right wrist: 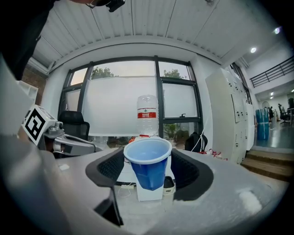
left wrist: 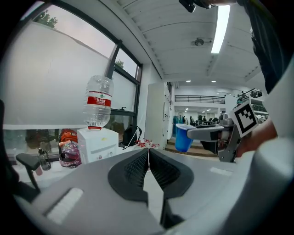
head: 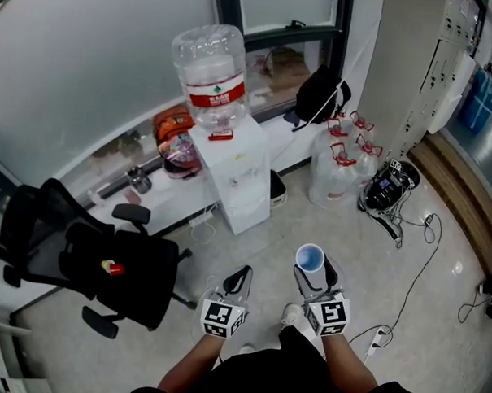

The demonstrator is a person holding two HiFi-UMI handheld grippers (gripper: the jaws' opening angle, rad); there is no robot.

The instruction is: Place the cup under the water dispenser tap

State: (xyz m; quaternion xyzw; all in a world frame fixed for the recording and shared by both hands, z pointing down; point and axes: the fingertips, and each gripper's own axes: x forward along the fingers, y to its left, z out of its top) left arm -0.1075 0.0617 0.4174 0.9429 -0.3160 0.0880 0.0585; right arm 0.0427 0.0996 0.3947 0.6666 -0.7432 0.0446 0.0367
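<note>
A blue cup [right wrist: 148, 167] with a pale inside stands upright between the pads of my right gripper [right wrist: 149, 169], which is shut on it. From the head view the cup [head: 310, 258] shows as a round rim at the tip of the right gripper [head: 312, 276], over the floor. The white water dispenser [head: 235, 173] with a clear bottle [head: 209, 72] on top stands ahead by the window ledge; it appears straight behind the cup as the dispenser [right wrist: 146, 183] in the right gripper view. My left gripper [head: 238, 282] is shut and empty, its pads [left wrist: 138, 169] meeting.
A black office chair [head: 88, 262] stands at the left. Clear water jugs [head: 339, 163] with red caps sit right of the dispenser, a black bag [head: 319, 95] on the ledge behind. Cables and a black device [head: 386, 188] lie on the floor at the right.
</note>
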